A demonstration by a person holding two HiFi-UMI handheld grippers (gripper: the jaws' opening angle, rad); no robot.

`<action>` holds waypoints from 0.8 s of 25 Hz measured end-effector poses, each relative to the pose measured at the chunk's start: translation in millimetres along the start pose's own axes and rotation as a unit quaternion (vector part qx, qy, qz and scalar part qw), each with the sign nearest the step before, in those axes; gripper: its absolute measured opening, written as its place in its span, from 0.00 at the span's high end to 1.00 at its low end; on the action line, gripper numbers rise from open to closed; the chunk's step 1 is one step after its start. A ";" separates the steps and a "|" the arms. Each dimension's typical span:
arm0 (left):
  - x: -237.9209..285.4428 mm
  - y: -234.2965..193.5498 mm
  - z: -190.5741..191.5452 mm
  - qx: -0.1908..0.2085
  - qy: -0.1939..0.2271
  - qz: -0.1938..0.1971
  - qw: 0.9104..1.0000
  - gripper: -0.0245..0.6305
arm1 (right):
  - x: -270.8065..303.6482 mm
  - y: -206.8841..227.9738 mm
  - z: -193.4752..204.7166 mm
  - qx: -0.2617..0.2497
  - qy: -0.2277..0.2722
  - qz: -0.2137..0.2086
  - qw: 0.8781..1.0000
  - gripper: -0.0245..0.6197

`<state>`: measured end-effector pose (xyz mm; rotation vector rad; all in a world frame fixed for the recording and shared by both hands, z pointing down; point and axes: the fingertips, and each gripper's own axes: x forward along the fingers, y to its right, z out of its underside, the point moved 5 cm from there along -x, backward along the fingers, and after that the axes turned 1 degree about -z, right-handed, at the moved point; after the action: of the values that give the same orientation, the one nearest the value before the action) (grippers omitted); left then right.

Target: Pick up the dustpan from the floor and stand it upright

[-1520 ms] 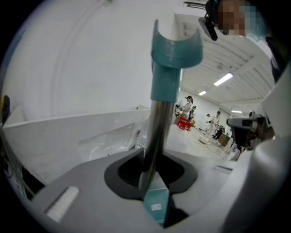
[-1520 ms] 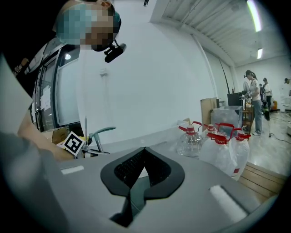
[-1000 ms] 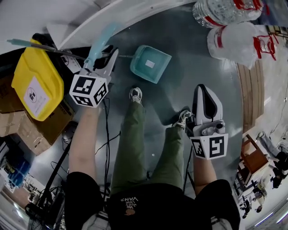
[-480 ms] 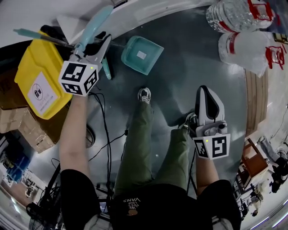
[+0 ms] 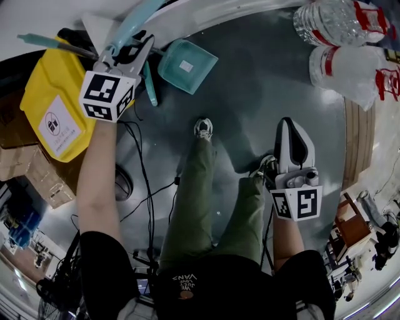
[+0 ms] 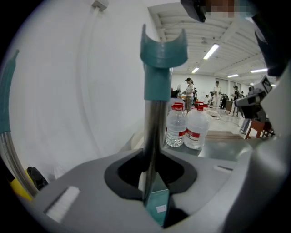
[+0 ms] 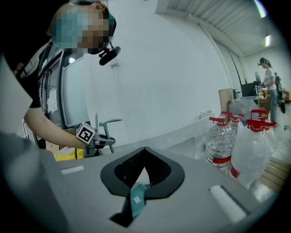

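- Step in hand: bringing the dustpan (image 5: 187, 64) upright. My left gripper (image 5: 139, 53) is clamped on its metal shaft (image 6: 152, 136), below the teal grip (image 6: 163, 50). The fingers (image 6: 82, 195) stand narrow, pressed against the shaft.
- Dustpan location: the teal pan sits low over the grey floor (image 5: 269, 87), near the white wall (image 5: 37, 19) and ahead of my left shoe (image 5: 202, 128). I cannot tell whether its lower edge rests on the floor.
- My right gripper (image 5: 289, 128) has its fingers fully together and holds nothing. It hangs beside my right leg, well apart from the dustpan.
- Obstacles: a yellow floor sign (image 5: 53, 100) lies just beside the left gripper, and cables (image 5: 140, 162) run below it.
- Next move, as I judge it: swing the shaft vertical over the pan and seat the pan's base flat on the floor. Confirm that it balances before easing the fingers apart.
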<state>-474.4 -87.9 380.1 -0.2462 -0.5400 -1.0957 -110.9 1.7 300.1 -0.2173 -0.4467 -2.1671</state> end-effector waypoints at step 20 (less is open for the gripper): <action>31.6 56.0 -8.5 0.051 -0.064 -0.087 0.993 0.76 | -67.0 37.1 -16.5 0.013 0.005 0.022 1.000 0.96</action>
<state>-411.0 -91.2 393.7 -0.1834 -0.7407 -1.2237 -41.3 24.9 272.8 -0.2011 -0.4605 -2.1164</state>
